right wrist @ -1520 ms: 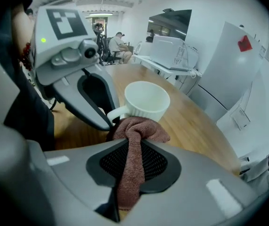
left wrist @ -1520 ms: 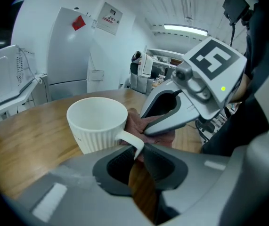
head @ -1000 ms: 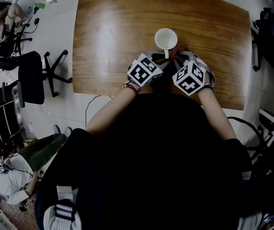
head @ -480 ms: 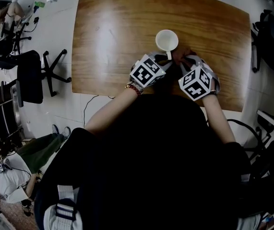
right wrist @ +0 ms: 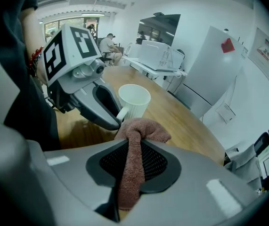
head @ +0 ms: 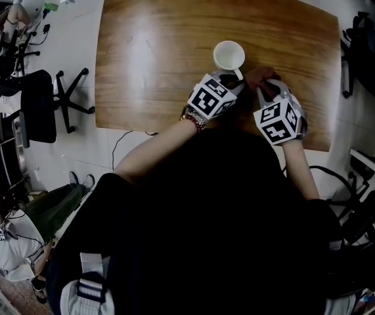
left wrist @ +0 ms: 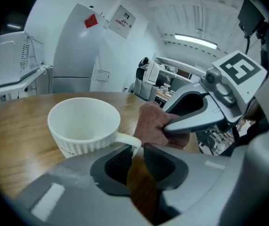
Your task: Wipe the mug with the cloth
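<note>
A white ribbed mug [head: 228,55] stands upright on the wooden table [head: 161,38], handle toward me. My left gripper [head: 235,79] reaches it from the near side, and in the left gripper view the handle [left wrist: 130,141] sits between its narrow-set jaw tips [left wrist: 139,147], which grip it. Just right of the handle, my right gripper [head: 266,86] is shut on a brown cloth [head: 261,75]. In the right gripper view the cloth [right wrist: 136,135] hangs bunched between the pads, with the mug [right wrist: 134,100] just beyond. The mug's inside [left wrist: 80,121] looks empty.
The near table edge lies just under both hands. A black office chair [head: 46,104] and seated people are on the floor to the left. A white fridge [left wrist: 73,51] stands beyond the table, and a microwave-like box [right wrist: 158,55] sits on a desk behind.
Both grippers have shifted a little to the right. The right one, with the cloth, has drawn slightly away from the mug's handle. The mug stays in place.
</note>
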